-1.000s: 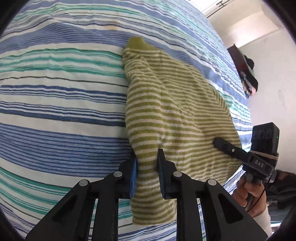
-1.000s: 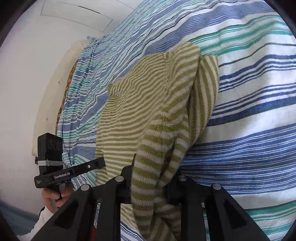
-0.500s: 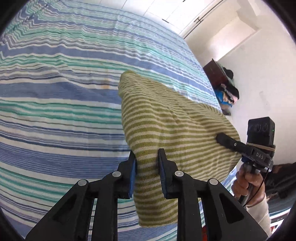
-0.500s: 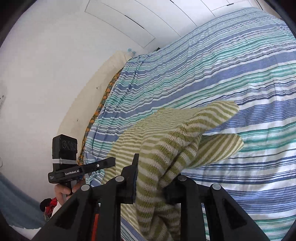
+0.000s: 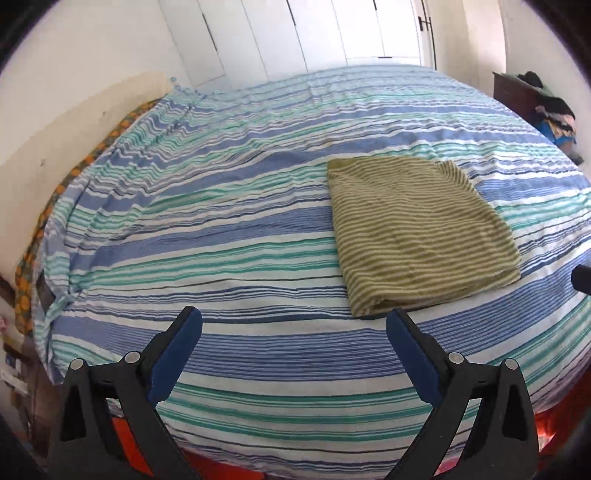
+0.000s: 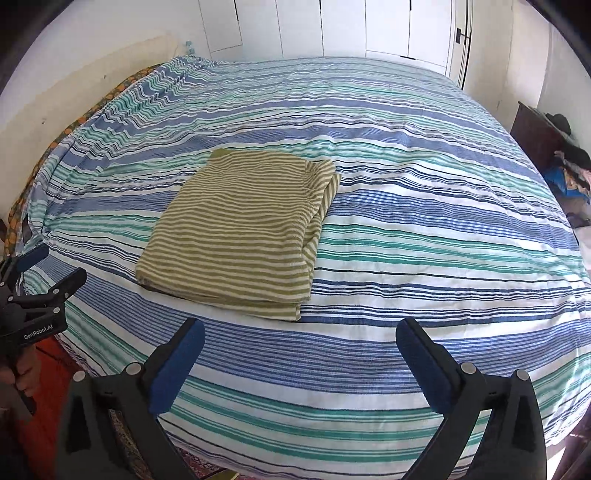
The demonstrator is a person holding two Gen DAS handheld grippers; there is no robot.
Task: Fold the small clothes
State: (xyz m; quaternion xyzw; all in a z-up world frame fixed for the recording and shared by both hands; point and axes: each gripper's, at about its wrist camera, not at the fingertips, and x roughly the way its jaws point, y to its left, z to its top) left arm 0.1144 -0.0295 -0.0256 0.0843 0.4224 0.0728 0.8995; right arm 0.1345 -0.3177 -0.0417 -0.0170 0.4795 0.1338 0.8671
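A green and white striped garment [image 5: 417, 232] lies folded into a flat rectangle on the striped bed [image 5: 221, 236]. It also shows in the right wrist view [image 6: 243, 225], with a sleeve edge sticking out along its right side. My left gripper [image 5: 293, 321] is open and empty, held back from the garment's near left corner. My right gripper [image 6: 301, 332] is open and empty, held back from the garment's near edge. The left gripper also shows at the left edge of the right wrist view [image 6: 44, 266], open.
The bed has a blue, teal and white striped cover [image 6: 424, 206]. A dark cabinet with a pile of clothes [image 5: 546, 107] stands at the right wall. White closet doors [image 6: 369, 26] are behind the bed. An orange patterned cloth [image 5: 44, 206] runs along the bed's left edge.
Both grippers have let go of the garment and opened. They have pulled back and up from the bed. The garment now lies folded flat on the cover.
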